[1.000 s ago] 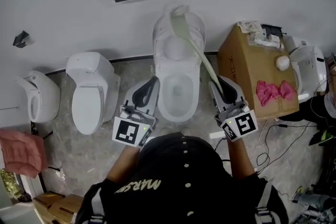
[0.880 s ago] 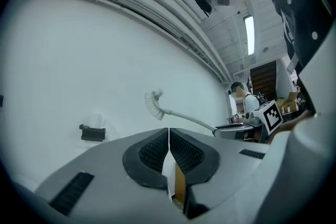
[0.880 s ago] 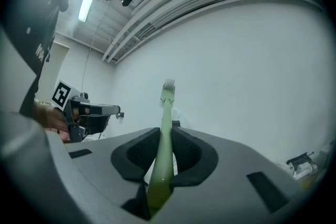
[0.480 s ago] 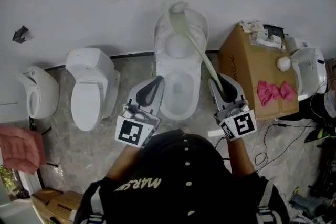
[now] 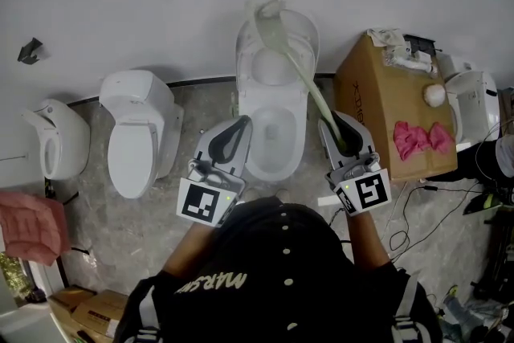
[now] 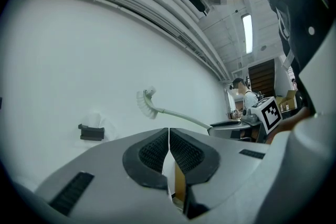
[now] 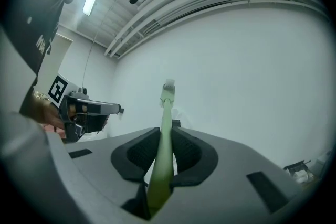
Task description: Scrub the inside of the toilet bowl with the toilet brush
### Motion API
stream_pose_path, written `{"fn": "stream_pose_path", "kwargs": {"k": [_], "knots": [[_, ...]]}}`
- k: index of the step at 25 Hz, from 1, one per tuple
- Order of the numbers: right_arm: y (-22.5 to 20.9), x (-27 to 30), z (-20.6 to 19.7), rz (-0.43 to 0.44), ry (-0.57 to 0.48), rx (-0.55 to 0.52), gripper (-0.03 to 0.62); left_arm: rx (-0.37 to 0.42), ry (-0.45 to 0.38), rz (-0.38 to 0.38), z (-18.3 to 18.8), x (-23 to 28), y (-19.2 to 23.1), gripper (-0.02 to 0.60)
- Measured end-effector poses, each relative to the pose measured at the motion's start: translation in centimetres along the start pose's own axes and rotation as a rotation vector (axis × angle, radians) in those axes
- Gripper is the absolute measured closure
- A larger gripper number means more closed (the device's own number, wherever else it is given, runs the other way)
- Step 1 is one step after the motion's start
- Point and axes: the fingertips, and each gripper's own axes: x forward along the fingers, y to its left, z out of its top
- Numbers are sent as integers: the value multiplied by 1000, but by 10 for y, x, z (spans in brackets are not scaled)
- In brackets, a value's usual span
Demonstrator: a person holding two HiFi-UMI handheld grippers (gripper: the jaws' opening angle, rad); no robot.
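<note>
Above the open white ceramic toilet bowl [image 5: 255, 169], the bristle head of the pale green long-handled plastic toilet brush [image 5: 301, 80] is held high, well apart from the rim. Right gripper [image 5: 336, 128] pinches the brush handle between its jaws; left gripper [image 5: 229, 136] hovers near the bowl's left rim, jaws pressed together on nothing. Scrubbing looks not yet begun: the brush has to come down inside
</note>
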Motion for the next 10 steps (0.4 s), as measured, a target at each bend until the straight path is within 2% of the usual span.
{"fn": "stream_pose_path", "kwargs": {"k": [10], "knots": [[11, 1, 6, 36, -9, -27, 507, -4, -2, 0, -1, -2, -1, 551]]}}
